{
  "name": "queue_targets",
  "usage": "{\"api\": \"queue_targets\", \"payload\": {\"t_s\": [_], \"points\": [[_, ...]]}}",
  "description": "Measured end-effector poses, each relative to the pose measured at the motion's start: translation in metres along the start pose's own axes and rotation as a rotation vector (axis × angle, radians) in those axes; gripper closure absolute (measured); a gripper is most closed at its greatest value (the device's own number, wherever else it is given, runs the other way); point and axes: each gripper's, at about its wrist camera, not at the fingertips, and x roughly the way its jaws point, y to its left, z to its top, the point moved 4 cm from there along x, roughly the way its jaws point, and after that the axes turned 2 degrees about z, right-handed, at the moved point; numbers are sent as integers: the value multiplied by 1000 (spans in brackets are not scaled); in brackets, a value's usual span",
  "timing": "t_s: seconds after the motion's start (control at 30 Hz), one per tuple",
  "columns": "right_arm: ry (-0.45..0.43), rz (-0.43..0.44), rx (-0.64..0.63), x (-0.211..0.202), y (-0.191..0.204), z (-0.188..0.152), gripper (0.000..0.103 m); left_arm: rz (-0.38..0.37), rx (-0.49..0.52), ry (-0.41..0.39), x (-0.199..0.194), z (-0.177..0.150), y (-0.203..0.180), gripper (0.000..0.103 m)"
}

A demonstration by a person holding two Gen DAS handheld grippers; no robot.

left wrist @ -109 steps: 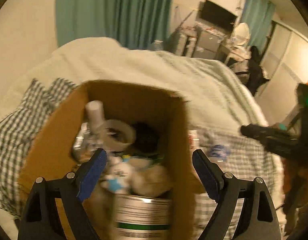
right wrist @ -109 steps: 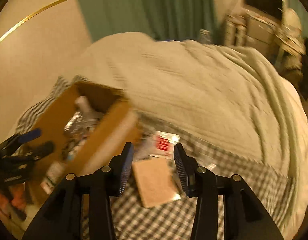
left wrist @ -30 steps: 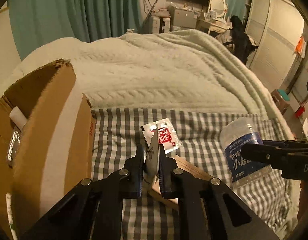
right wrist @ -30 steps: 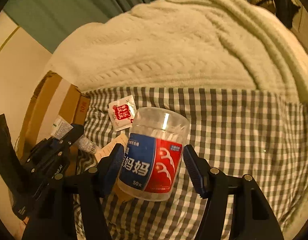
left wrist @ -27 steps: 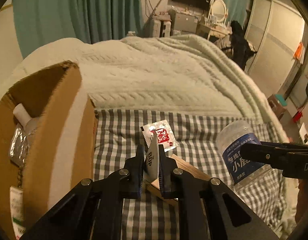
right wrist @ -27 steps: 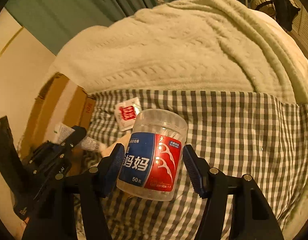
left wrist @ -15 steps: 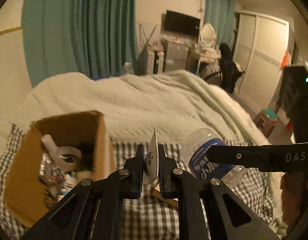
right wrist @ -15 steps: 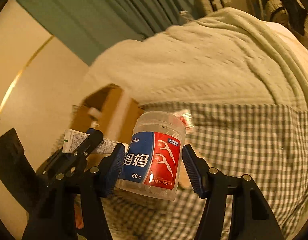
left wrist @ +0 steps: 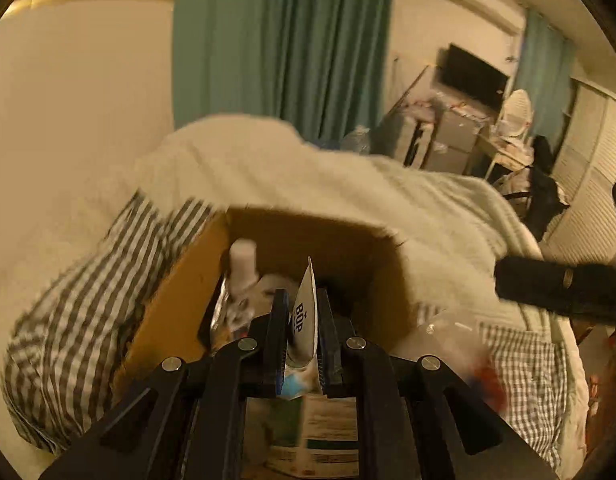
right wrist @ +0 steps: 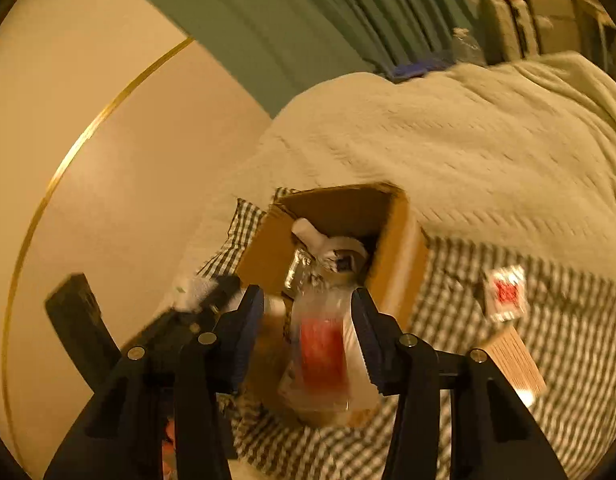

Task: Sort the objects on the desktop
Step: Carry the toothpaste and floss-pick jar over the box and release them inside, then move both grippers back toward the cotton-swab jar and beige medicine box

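Observation:
My left gripper (left wrist: 302, 312) is shut on a flat white tube marked BOP (left wrist: 305, 320), held upright over the open cardboard box (left wrist: 180, 300). My right gripper (right wrist: 308, 316) holds a clear plastic jar with a red and blue label (right wrist: 322, 352), blurred by motion, at the box's near rim (right wrist: 400, 256). The box holds a white bottle (left wrist: 243, 264), a tape roll (right wrist: 344, 252) and other items. In the left wrist view the jar (left wrist: 456, 340) shows blurred beside the box, under a right finger (left wrist: 556, 284).
The box stands on a grey checked cloth (right wrist: 548, 420) over a bed with a pale knitted blanket (right wrist: 468, 128). A red and white sachet (right wrist: 506, 292) and a wooden block (right wrist: 516, 360) lie on the cloth right of the box. A wall is at left.
Both grippers have swung left from the cloth to the box, carrying the tube and the jar. The left gripper was open and empty over the box 3.6 s ago.

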Motion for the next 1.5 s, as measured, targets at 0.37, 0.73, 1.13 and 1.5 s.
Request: {"api": "queue_targets", "payload": {"t_s": [0.37, 0.73, 1.13, 1.5], "points": [[-39, -136, -204, 16, -20, 6, 43, 149, 86, 65, 37, -31, 4, 11], [-30, -371, -172, -40, -119, -30, 40, -125, 174, 69, -1, -33, -97, 5], [84, -339, -181, -60, -178, -105, 30, -183, 192, 232, 11, -106, -171, 0], [187, -234, -281, -3, -199, -134, 18, 13, -2, 357, 62, -140, -167, 0]]}}
